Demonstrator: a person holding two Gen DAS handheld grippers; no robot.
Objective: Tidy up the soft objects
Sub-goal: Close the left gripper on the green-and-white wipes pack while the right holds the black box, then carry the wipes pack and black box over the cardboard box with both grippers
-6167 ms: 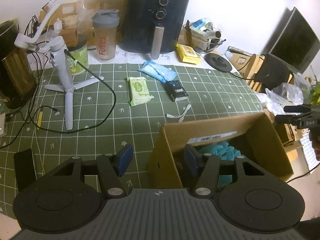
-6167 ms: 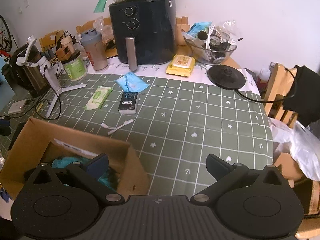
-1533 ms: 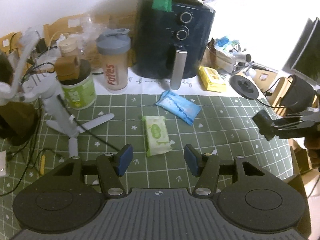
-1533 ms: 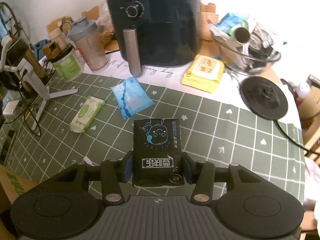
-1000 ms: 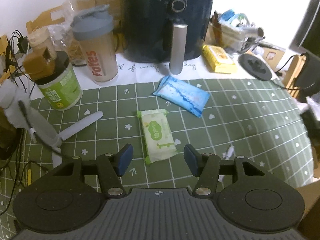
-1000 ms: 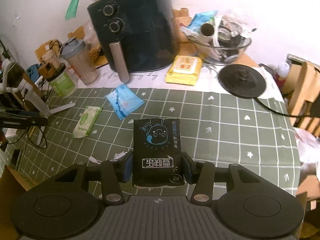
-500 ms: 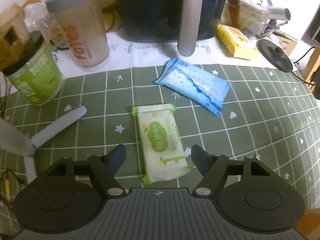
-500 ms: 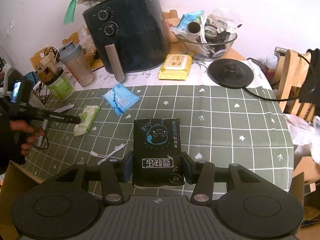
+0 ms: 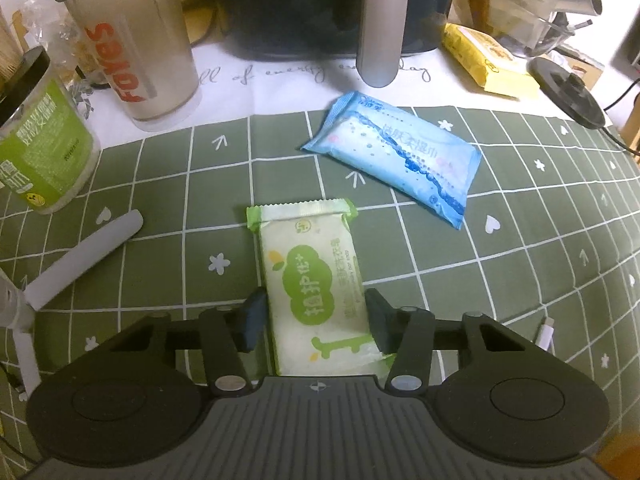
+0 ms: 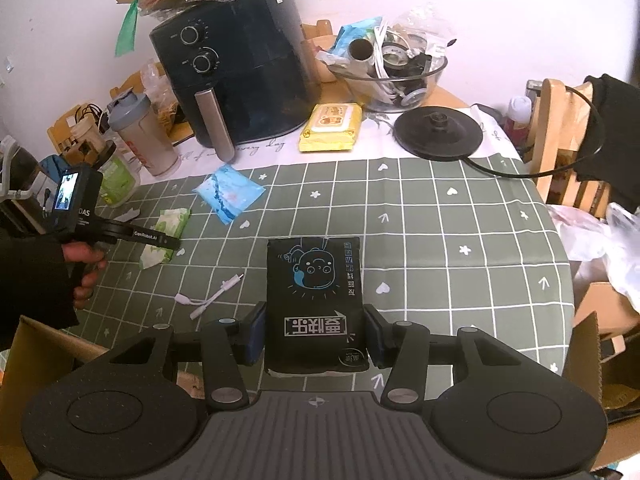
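Left gripper [image 9: 315,316]: fingers [image 9: 254,315] set either side of the green wipes pack [image 9: 316,292], which lies flat on the worktop [image 9: 520,280]. The jaws have just been closing in on the pack; both pads sit right at its long edges, but firm pressure cannot be told.

Right gripper [image 10: 316,332]: fingers [image 10: 255,332] clamped on the black tissue pack [image 10: 316,300], pads pressed to both sides, pack held clear above the worktop with its printed face upward.

Green wipes pack: near end between the left fingers, far end with its crimped seal pointing toward the air fryer [image 9: 320,8]. In the right wrist view it lies under the tip of the left gripper [image 10: 160,240], which a hand [image 10: 82,266] in a dark sleeve holds.

Blue wipes pack [image 9: 394,158]: flat on the green gridded cloth, beyond and to the right of the green pack, apart from it.

Yellow wipes pack [image 10: 331,127]: on the white strip at the back, just beside the air fryer.

Other items: shaker bottle [image 9: 128,36] and green-labelled tub [image 9: 40,152] at back left; white tripod leg [image 9: 84,260] at left; white adapter cable [image 10: 210,294] loose on the cloth; round black kettle base [image 10: 438,132]; glass bowl [image 10: 394,76] of oddments; cardboard box [image 10: 36,364] edge at lower left of the right wrist view.
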